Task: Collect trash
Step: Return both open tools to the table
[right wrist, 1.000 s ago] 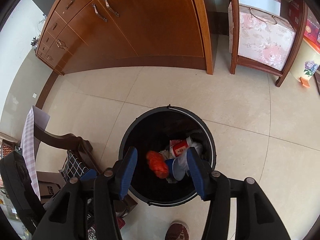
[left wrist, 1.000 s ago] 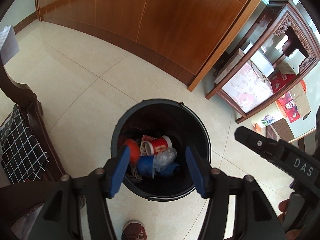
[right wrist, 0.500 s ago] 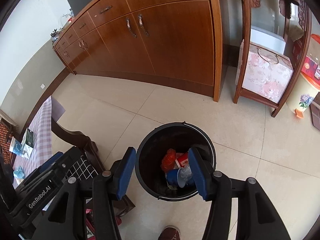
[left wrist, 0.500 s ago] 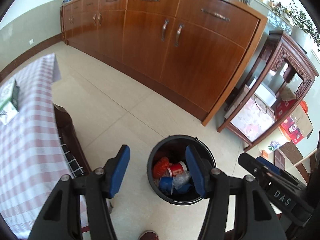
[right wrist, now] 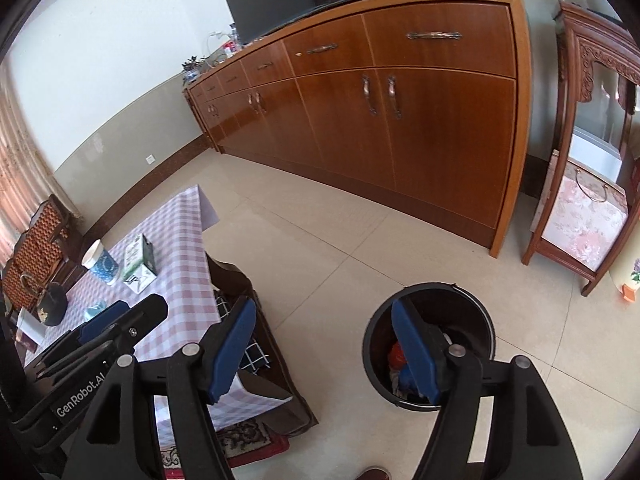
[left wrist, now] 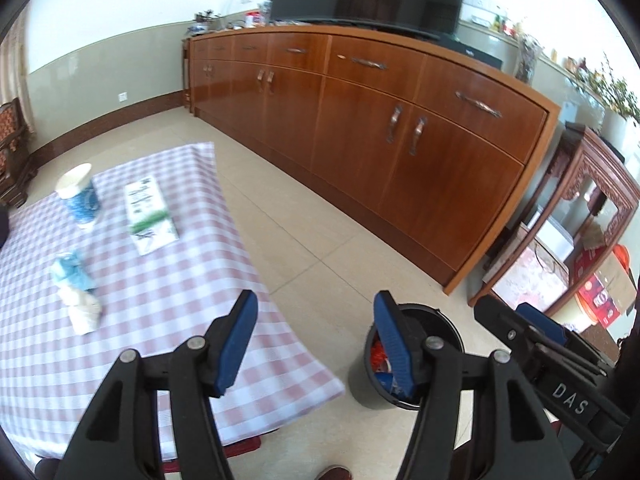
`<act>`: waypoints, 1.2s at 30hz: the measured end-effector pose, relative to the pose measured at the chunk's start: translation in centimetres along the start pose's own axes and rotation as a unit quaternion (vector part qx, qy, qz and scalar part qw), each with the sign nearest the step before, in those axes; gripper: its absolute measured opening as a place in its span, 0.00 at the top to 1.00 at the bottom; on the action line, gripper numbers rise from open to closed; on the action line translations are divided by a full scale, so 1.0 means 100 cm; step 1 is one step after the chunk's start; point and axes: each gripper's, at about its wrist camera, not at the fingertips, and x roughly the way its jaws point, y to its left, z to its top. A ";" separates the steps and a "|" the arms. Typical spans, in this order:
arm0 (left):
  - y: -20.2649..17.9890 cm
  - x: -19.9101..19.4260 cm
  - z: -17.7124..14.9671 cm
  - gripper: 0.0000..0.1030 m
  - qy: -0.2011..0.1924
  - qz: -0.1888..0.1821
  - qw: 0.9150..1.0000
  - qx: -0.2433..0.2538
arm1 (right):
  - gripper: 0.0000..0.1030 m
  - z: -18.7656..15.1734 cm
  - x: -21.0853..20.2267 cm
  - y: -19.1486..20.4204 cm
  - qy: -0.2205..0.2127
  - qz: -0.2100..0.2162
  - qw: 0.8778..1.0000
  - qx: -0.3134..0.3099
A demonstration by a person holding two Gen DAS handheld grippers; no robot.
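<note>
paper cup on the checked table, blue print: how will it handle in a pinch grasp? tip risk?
The paper cup looks thin-walled, so it probably dents under a firm squeeze. It stands upright and narrows toward its base, so a sideways nudge could tip it. Likely light; whether it holds liquid cannot be seen. The checked tablecloth may slide beneath it.

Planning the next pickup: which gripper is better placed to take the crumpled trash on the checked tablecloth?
Probably left. The left gripper is open and empty, with the crumpled trash just ahead to its left. The right gripper, also open, sits beside the bin.
</note>
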 end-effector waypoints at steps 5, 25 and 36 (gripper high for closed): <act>0.044 -0.021 -0.003 0.37 -0.017 0.036 0.999 -0.030 | 0.30 0.000 -0.001 0.046 -0.003 0.039 0.999 -0.030; 0.188 -0.054 -0.027 0.37 -0.028 0.131 0.979 -0.152 | 0.29 -0.021 0.027 0.192 0.027 0.138 0.981 -0.136; 0.219 -0.051 -0.030 0.37 -0.026 0.147 0.974 -0.172 | 0.29 -0.029 0.052 0.231 0.045 0.157 0.974 -0.159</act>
